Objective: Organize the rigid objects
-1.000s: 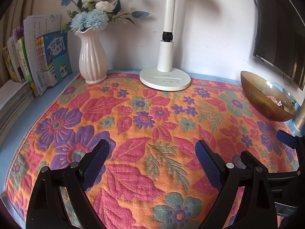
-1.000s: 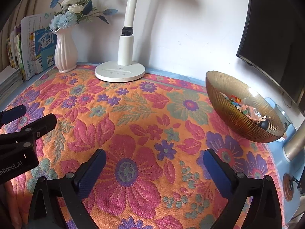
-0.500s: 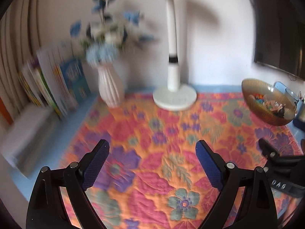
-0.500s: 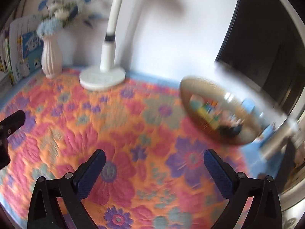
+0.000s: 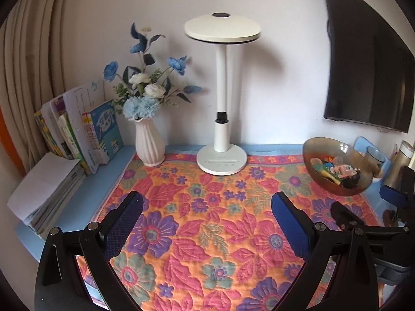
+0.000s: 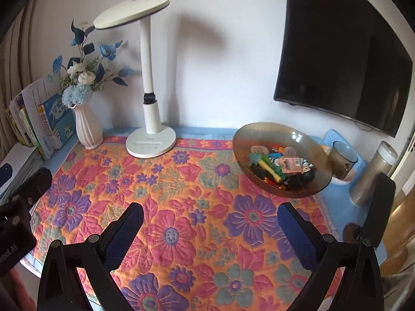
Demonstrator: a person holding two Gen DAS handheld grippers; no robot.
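Left to right, from my left claw's camera: books [image 5: 77,127] stand at 9 o'clock against the curtain, above a flat stack of papers [image 5: 44,184]. At 11 o'clock, a white ribbed vase [image 5: 150,143] holds blue and white flowers. At 12 o'clock, a white desk lamp [image 5: 221,88] stands with its round base on the far edge of the floral cloth [image 5: 197,233]. At 2 o'clock, an amber glass bowl [image 5: 315,150] holds the small rigid objects [image 5: 337,172], among them a pink piece and a dark one; finer detail is too small to tell. A dark screen [image 5: 368,77] hangs on the wall above.

My left claw [image 5: 207,226] hovers over the cloth, fingers spread wide, holding nothing. My right claw [image 6: 210,233] is likewise spread and empty; from its camera the bowl [image 6: 321,173] lies at 1 o'clock, and beyond it a glass cup [image 6: 342,160] and a metal flask [image 6: 373,173] at 3 o'clock.
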